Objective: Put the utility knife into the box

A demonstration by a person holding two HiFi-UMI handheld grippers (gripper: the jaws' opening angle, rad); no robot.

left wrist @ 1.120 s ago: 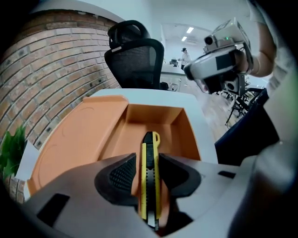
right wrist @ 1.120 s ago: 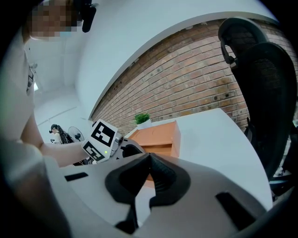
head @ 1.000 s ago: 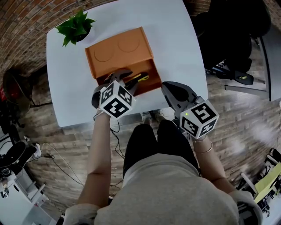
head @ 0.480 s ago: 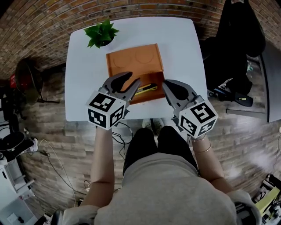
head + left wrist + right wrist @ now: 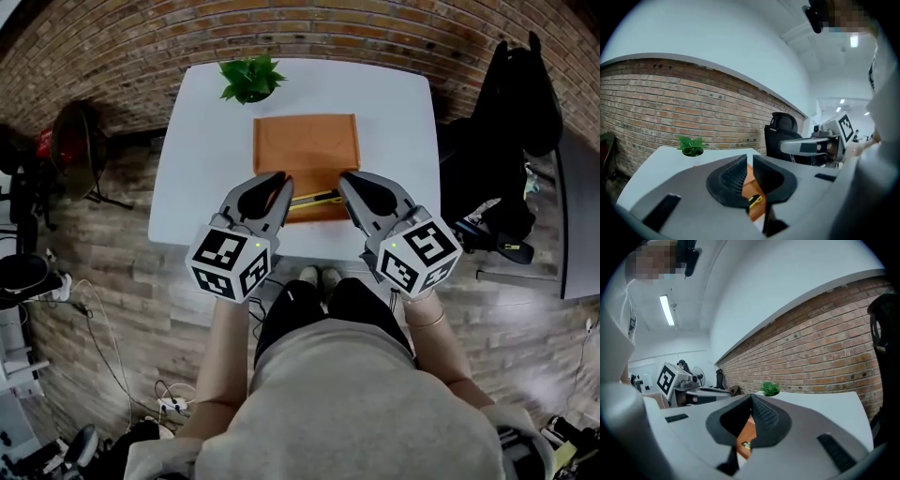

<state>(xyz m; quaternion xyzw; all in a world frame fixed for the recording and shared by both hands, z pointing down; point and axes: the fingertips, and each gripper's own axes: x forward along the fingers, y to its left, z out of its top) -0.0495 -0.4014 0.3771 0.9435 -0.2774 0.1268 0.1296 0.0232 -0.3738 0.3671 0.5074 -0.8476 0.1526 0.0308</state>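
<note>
Both grippers are empty, left gripper (image 5: pixel 278 181) jaws closing on nothing, right gripper (image 5: pixel 348 179) jaws together; utility knife (image 5: pixel 314 198) lies in box (image 5: pixel 305 141), so best to lift clear without nudging it.

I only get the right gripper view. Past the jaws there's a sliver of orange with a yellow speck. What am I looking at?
Observer: The head view shows an orange box on a white table. Its near part is an open compartment.
Visitor: And the yellow speck?
Observer: That is a utility knife, yellow and black, lying inside the compartment along its front wall.
Visitor: Is the other hand-held gripper holding anything?
Observer: No. In its own view the left hand-held gripper is closing its jaws with nothing between them. The knife only shows beyond the gap.
</note>
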